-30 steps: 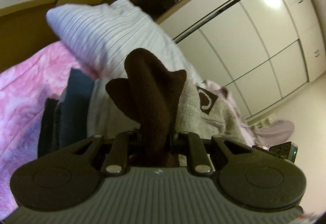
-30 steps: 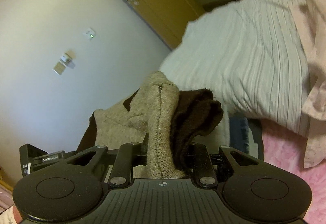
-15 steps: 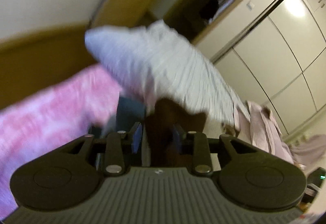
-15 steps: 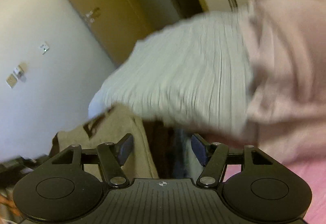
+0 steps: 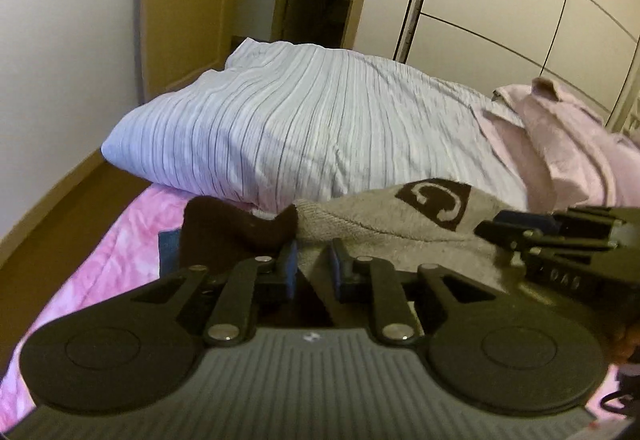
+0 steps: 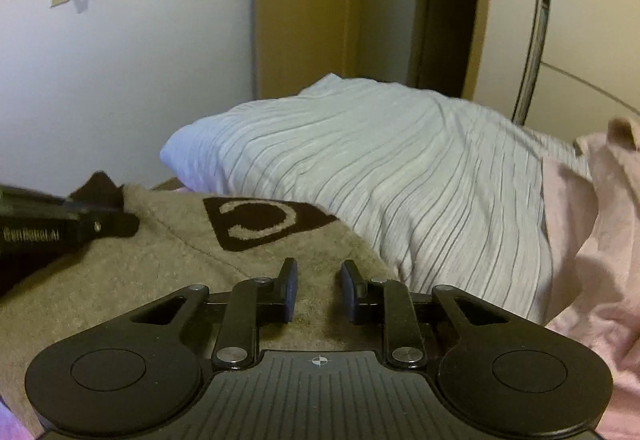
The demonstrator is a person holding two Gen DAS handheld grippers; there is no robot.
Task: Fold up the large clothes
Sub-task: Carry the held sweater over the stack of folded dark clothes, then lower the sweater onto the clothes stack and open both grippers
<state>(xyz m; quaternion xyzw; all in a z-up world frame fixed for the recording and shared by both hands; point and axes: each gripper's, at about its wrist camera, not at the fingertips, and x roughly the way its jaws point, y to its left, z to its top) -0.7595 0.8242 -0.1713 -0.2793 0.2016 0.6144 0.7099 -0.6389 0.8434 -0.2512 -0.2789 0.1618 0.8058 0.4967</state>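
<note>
Left wrist view: the left claw (image 5: 313,264) pointed down at a beige sweater (image 5: 384,224) lying on the pink bedspread (image 5: 116,240). Its jaws had just been closing and stood at a narrow gap, with the sweater's knit below them but not pinched between the blue pads (image 5: 289,265). A dark brown part of the sweater (image 5: 236,228) lay just left of the claw. A dark patch with a pale emblem (image 5: 438,202) showed on the sweater's far side. A striped pillow (image 5: 304,128) lay behind, touching the sweater, with a pink shirt (image 5: 568,144) to its right. The right claw (image 5: 504,226) entered from the right edge, resting over the sweater.

Right wrist view: the right claw (image 6: 319,290) sat above the sweater (image 6: 160,272); its jaws had just been closing to a narrow gap, with nothing caught between the pads (image 6: 290,290). The left claw (image 6: 120,222) appeared at the left edge, over the sweater's far corner.
</note>
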